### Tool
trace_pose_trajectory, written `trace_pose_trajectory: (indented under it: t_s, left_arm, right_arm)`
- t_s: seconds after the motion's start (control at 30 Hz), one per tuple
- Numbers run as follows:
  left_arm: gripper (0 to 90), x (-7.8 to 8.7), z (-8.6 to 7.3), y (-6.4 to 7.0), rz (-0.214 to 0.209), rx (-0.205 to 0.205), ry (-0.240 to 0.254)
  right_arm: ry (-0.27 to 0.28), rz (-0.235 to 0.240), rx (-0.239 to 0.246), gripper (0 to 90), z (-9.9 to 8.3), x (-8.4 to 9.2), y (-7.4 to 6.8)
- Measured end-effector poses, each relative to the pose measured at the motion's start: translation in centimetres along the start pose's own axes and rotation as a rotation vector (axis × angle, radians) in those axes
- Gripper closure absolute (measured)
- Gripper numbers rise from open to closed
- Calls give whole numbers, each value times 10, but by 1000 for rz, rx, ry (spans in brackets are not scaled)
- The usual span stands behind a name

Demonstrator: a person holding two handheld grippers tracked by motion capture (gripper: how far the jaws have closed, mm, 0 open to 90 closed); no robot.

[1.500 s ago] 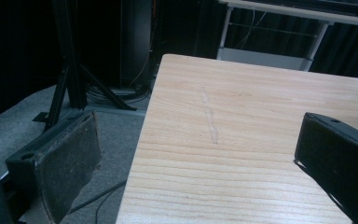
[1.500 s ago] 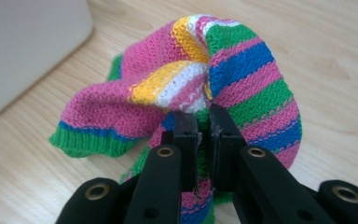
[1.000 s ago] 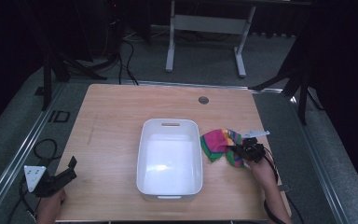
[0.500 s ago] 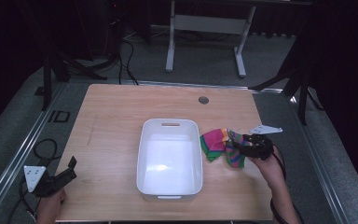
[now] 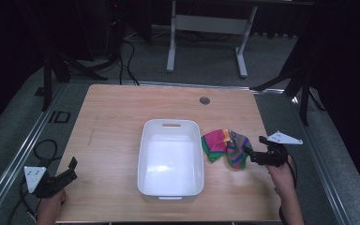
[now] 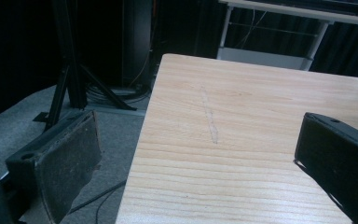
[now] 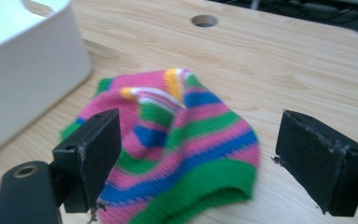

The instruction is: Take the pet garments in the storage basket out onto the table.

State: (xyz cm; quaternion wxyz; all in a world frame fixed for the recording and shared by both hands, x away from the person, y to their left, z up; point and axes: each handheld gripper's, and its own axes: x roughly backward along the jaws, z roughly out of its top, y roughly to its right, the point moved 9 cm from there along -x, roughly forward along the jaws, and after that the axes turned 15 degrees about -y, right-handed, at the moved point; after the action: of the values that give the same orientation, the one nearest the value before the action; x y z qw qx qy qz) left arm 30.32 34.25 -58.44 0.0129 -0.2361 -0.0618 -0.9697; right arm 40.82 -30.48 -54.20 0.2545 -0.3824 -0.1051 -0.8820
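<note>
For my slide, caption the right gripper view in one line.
Open right gripper poised over a striped knit cloth beside the white tub on the wooden table.

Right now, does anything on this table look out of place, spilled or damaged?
Nothing spilled or broken. The striped knit cloth lies crumpled on the table beside the white bin, not in it. A faint scuff line marks the wood near the left gripper.

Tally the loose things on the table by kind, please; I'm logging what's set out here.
White bin: 1
Striped knit cloth: 1, lying beside the bin, not in it
Total: 2
</note>
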Motion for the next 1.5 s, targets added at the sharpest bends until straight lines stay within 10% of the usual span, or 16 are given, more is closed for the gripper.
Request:
trace_pose_trajectory:
  t_s: [0.23, 0.87, 1.5]
  left_arm:
    - [9, 0, 0, 0, 1, 0, 0]
    - [9, 0, 0, 0, 3, -1, 0]
    - [9, 0, 0, 1, 0, -7, 1]
  right_arm:
    - [91, -69, -74, 139, -21, 13, 21]
    - [111, -240, -208, 138, -84, 16, 44]
    - [247, -278, -370, 140, -99, 36, 59]
